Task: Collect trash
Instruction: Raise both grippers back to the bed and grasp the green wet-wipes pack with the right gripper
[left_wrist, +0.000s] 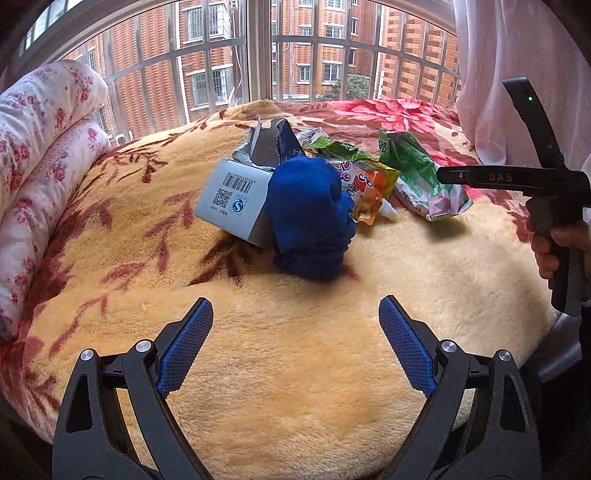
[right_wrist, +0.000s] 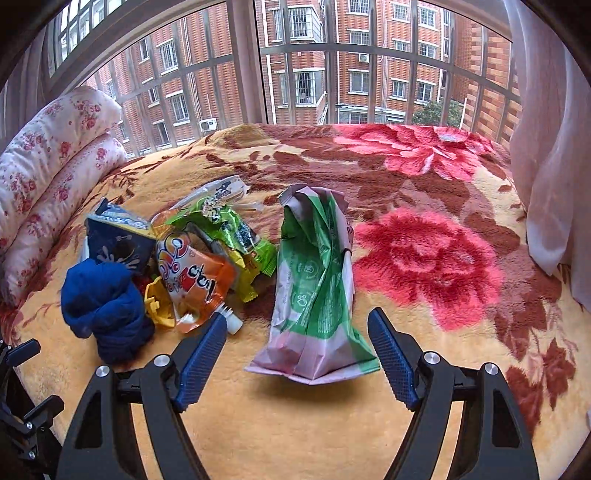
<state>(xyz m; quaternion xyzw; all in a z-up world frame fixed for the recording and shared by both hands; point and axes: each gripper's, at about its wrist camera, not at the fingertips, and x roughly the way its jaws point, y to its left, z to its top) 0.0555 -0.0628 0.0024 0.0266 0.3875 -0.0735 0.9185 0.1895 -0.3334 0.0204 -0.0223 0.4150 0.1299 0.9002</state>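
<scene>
A pile of trash lies on the floral blanket (left_wrist: 295, 369). It holds a grey-white box (left_wrist: 232, 206), a balled blue cloth (left_wrist: 310, 218), an orange drink pouch (left_wrist: 365, 192) and a green-and-pink wrapper (left_wrist: 424, 177). My left gripper (left_wrist: 295, 332) is open and empty, short of the blue cloth. My right gripper (right_wrist: 297, 347) is open, its fingers either side of the near end of the green-and-pink wrapper (right_wrist: 314, 288). The blue cloth (right_wrist: 103, 310), orange pouch (right_wrist: 192, 277), a green snack bag (right_wrist: 229, 232) and a dark blue carton (right_wrist: 118, 243) lie to its left. The right gripper's handle (left_wrist: 517, 181) shows in the left wrist view.
A rolled flowered quilt (left_wrist: 40, 155) lies along the left side. A barred window (right_wrist: 295, 74) is behind the bed. A white curtain (right_wrist: 554, 147) hangs at the right. The blanket (right_wrist: 424, 258) with red flowers spreads to the right of the pile.
</scene>
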